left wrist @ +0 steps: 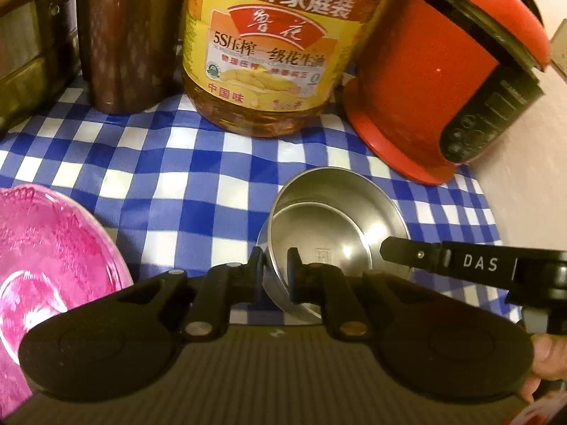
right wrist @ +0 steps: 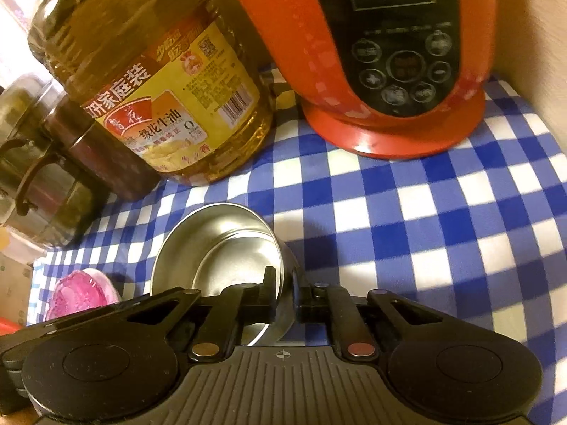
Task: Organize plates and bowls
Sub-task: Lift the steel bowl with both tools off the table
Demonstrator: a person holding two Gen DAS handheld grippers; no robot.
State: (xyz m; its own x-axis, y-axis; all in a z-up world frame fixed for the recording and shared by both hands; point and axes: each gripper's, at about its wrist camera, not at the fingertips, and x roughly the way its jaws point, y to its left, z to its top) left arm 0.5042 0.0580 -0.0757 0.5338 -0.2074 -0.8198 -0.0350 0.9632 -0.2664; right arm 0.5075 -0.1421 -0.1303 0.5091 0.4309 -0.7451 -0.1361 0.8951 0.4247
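The steel bowl sits tilted on the blue/white checked cloth covering the desk, its open mouth turned toward both cameras, a small stamped mark on its inner base, too faint to read. Both tongs have it by the rim. The left tongs are clamped on the rim's near-left edge, one pad inside the bowl, one outside on the wall. The right tongs pinch the opposite side the same way, w/ the wall caught between the pads. In the left wrist view the right tongs' finger reaches in from the right, marked "DAS" in white letters.

Left of the bowl, well apart, lies a pink glass dish w/ a ribbed pattern, partly hidden behind the tongs' body.

Behind the bowl, at the back of the desk, stands a big oil jug: red band on top reads "5.7升家庭装", the brand 鲁花 under it, then "5S压榨一级花生油", and "中国味" low on the left. From the right wrist view its side panel shows a barcode + QR code; small print unreadable. Left of the jug is a brown cylindrical canister. Right of it is a red rice cooker w/ a black button panel, button labels too blurred to read.
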